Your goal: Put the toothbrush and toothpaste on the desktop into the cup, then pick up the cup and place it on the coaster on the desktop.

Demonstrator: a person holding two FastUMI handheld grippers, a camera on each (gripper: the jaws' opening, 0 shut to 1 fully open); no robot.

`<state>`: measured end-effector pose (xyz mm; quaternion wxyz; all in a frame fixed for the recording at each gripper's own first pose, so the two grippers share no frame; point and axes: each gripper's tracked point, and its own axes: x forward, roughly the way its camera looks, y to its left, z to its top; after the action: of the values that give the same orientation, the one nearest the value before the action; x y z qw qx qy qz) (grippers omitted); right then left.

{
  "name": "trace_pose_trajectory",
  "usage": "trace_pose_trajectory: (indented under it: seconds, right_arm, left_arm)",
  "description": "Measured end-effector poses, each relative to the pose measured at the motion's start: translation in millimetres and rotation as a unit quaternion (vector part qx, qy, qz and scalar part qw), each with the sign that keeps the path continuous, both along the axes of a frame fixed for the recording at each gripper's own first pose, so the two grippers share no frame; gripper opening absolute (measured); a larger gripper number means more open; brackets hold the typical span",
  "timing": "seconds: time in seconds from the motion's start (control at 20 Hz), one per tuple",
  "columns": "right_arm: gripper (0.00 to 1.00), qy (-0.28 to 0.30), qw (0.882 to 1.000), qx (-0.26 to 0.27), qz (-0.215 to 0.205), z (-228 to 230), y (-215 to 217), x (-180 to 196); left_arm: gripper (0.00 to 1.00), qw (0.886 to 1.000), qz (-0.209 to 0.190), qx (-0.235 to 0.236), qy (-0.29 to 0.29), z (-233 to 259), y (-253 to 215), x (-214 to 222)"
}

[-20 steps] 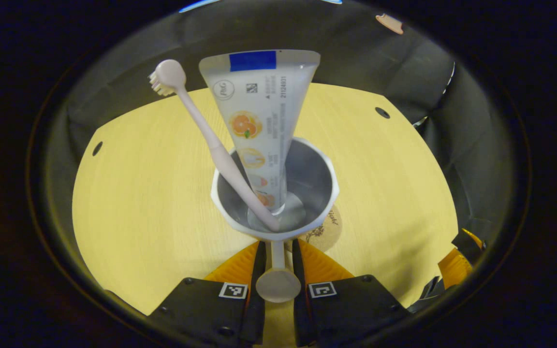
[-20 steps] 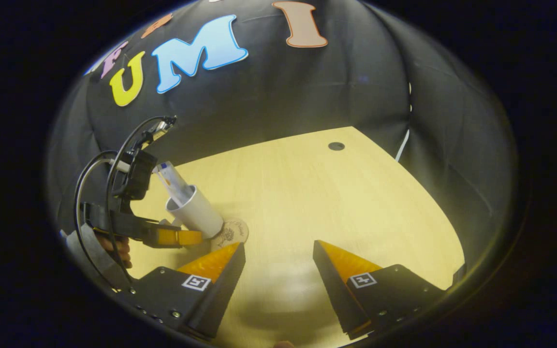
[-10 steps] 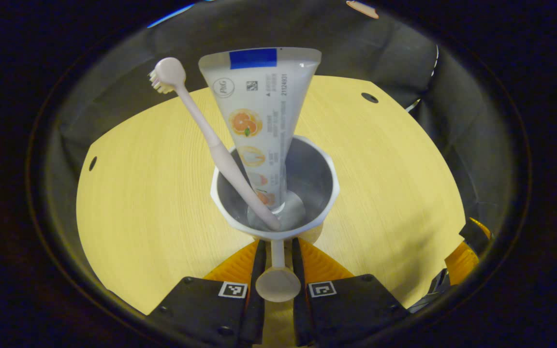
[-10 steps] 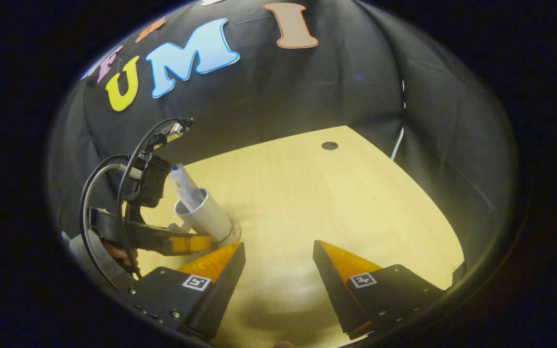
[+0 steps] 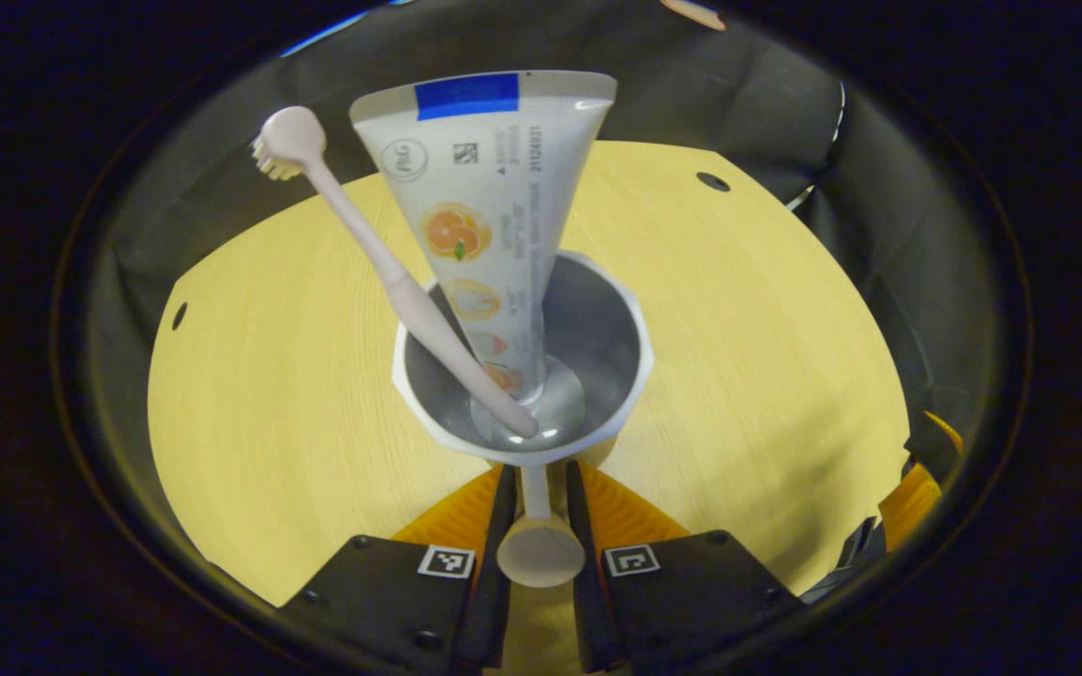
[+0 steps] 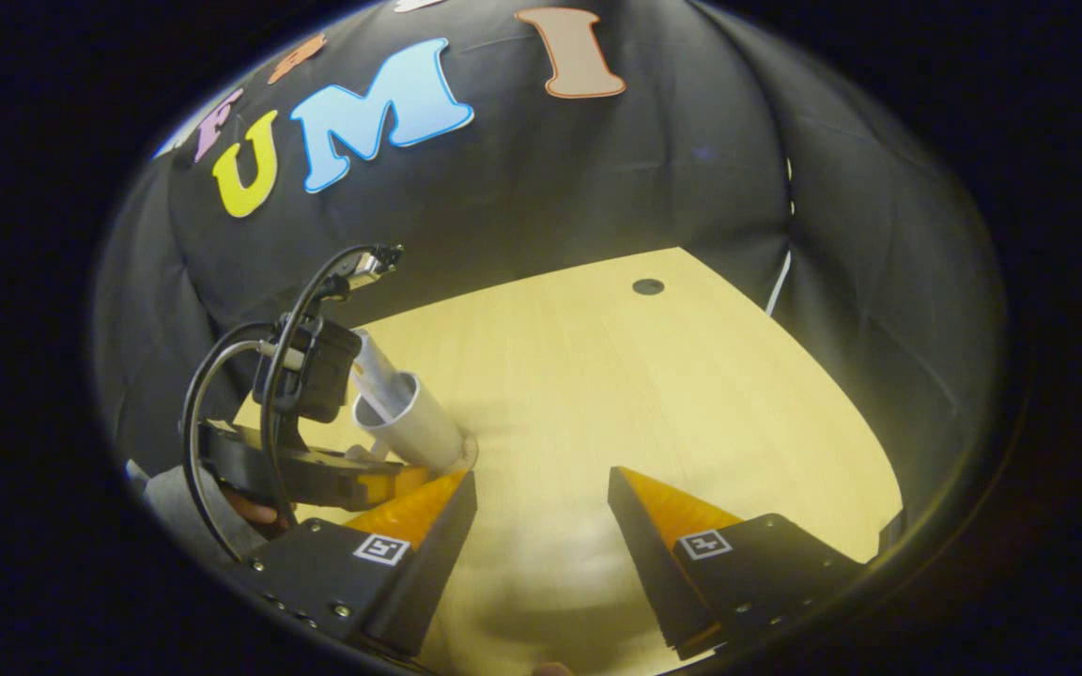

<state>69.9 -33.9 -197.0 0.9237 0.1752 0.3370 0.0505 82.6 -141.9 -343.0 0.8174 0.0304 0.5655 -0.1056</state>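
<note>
My left gripper (image 5: 534, 479) is shut on the handle of the white cup (image 5: 616, 376). A pale toothbrush (image 5: 381, 272) and a toothpaste tube (image 5: 489, 216) stand inside the cup, leaning up and out. The coaster (image 5: 597, 452) lies under the cup, with just a sliver showing at its base. Whether the cup rests on it I cannot tell. In the right gripper view the cup (image 6: 419, 422) with the tube (image 6: 374, 371) sits over the coaster's rim (image 6: 471, 453), held by the left gripper (image 6: 405, 477). My right gripper (image 6: 541, 479) hangs open beside it, holding nothing.
The light wooden table (image 5: 269, 394) has small round holes (image 5: 713, 181) near its far edges. Black cloth walls close it in. The right gripper (image 5: 912, 488) shows at the right rim of the left gripper view. A hand (image 6: 255, 507) holds the left gripper.
The left gripper has carried the cup sideways over the coaster, which was showing beside the cup's base and is now almost covered. The right gripper has stayed put and open.
</note>
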Motion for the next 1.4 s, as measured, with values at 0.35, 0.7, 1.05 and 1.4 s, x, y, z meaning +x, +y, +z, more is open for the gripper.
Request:
trace_pose_trajectory:
  seconds: [0.35, 0.7, 1.05, 1.4]
  right_arm:
    - [0.88, -0.024, 1.000, -0.011, 0.011, 19, 3, -3]
    - [0.88, -0.062, 0.997, -0.032, 0.032, 48, 18, -9]
    - [0.88, -0.105, 0.992, -0.046, 0.045, 84, 34, -11]
    - [0.88, -0.137, 0.987, -0.060, 0.062, 109, 50, -14]
  left_arm:
    - [0.78, 0.999, 0.011, -0.029, -0.022, 33, 11, -27]
    - [1.00, 0.996, 0.035, -0.026, -0.078, 81, 46, -46]
    - [1.00, 0.980, 0.074, -0.040, -0.183, 136, 77, -53]
    - [0.98, 0.943, 0.126, -0.080, -0.297, 185, 107, -57]
